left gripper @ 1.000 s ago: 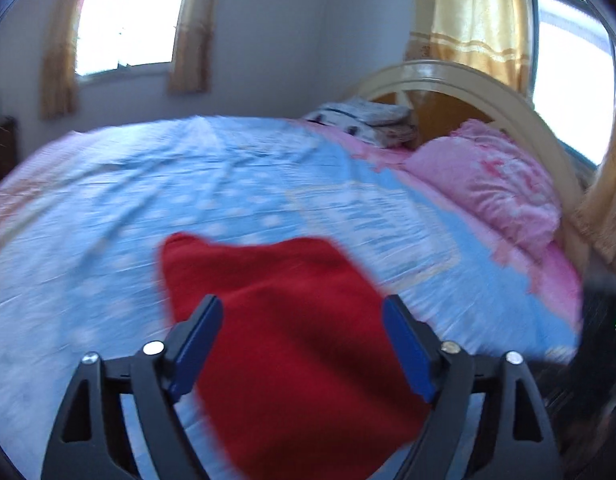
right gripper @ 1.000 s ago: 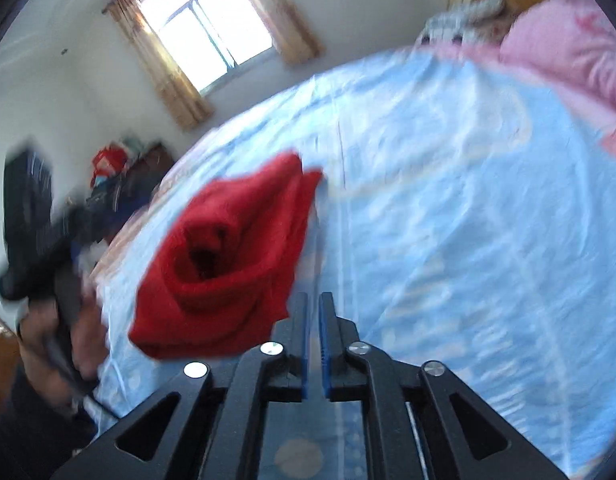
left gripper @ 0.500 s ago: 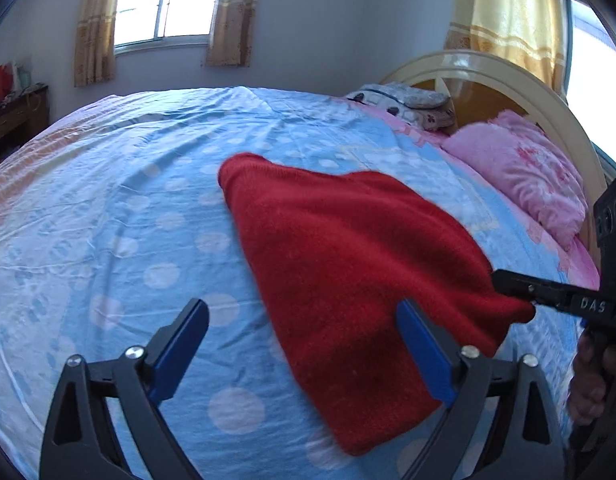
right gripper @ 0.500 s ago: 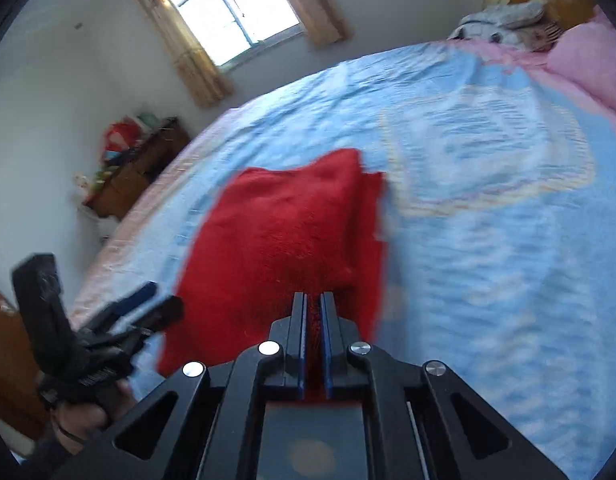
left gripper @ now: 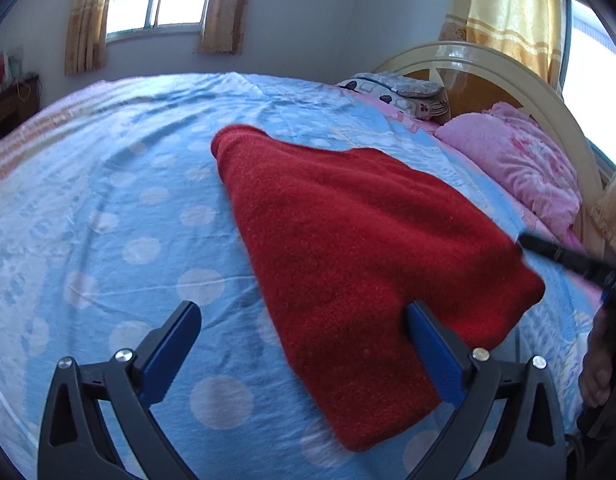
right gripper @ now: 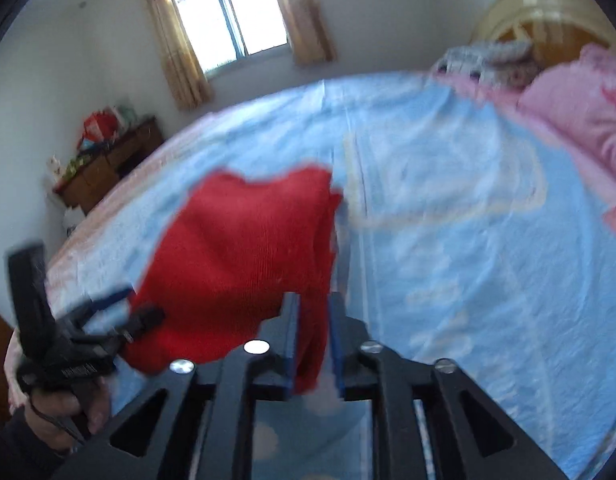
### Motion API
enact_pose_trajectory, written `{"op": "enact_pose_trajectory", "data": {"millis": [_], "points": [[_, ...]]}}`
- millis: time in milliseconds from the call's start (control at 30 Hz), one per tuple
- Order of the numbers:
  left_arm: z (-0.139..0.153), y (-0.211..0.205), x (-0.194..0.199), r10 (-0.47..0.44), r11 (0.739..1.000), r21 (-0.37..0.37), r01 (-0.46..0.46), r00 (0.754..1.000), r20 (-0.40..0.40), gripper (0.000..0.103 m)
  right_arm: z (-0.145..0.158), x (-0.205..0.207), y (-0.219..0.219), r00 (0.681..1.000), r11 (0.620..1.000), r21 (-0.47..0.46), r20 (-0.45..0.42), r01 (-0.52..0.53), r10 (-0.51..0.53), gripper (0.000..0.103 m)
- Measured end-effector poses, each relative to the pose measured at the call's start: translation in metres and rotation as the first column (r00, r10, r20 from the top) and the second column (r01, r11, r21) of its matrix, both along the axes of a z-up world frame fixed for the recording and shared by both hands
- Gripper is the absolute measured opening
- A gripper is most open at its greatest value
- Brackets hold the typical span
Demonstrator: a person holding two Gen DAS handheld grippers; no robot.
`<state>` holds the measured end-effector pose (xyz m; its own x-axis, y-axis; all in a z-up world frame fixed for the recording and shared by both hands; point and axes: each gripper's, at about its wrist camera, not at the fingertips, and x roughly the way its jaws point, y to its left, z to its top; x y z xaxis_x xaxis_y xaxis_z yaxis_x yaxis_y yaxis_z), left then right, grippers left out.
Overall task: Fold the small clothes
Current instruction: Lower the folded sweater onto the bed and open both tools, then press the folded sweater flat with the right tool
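One red garment [left gripper: 348, 240], two grippers, two windows, one pillow [left gripper: 516, 164] (pink).

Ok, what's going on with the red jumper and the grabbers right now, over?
Left gripper wide open, empty. Right gripper opening, red jumper corner between its jaws. Jumper lies on blue bedsheet. Nothing in the way.

- Blue polka-dot bed sheet [left gripper: 155, 208] covering the bed
- Pink frilled pillow [left gripper: 520, 164] by the curved cream headboard [left gripper: 508, 72]
- Brown wooden dresser [right gripper: 107, 160] against the wall
- Yellow-beige curtains [left gripper: 219, 4] beside the window
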<state>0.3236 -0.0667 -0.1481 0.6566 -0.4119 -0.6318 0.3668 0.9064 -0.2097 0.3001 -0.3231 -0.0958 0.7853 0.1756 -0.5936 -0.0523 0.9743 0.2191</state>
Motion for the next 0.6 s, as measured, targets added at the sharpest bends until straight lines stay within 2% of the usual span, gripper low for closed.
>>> {"op": "enact_pose_trajectory", "data": {"millis": [67,133,233,333,433,500,600], "points": [[-0.002,0.001,0.002,-0.003,1.000,-0.016,0.003,1.000,-0.017,0.103,0.019,0.001,0.010,0.998,1.000,-0.010,0.051,-0.030,0.030,0.022],[-0.002,0.001,0.001,-0.004,1.000,-0.022,0.003,1.000,-0.022,0.103,0.032,0.015,0.026,0.994,0.996,-0.019,0.052,-0.092,0.093,0.022],[-0.002,0.000,-0.002,0.002,1.000,-0.013,-0.002,1.000,-0.009,0.103,0.037,0.043,0.046,0.986,0.986,-0.021,0.017,-0.163,0.163,0.032],[-0.001,-0.003,-0.006,0.009,1.000,0.009,-0.009,1.000,0.011,0.103,0.025,0.081,0.052,0.981,0.984,0.022,-0.073,-0.179,0.181,0.032],[-0.001,-0.005,-0.007,0.008,1.000,0.022,-0.008,1.000,0.018,0.103,0.002,0.110,0.043,0.977,0.992,0.009,-0.173,-0.125,0.125,0.032],[-0.001,-0.005,-0.006,0.002,1.000,0.025,-0.002,1.000,0.015,0.103,-0.011,0.116,0.031,0.973,0.994,0.030,-0.204,-0.108,0.112,0.032],[-0.002,-0.005,-0.006,-0.005,1.000,0.025,0.005,1.000,0.011,0.103,-0.022,0.108,0.016,0.974,0.992,0.071,-0.196,-0.103,0.115,0.032]]}}
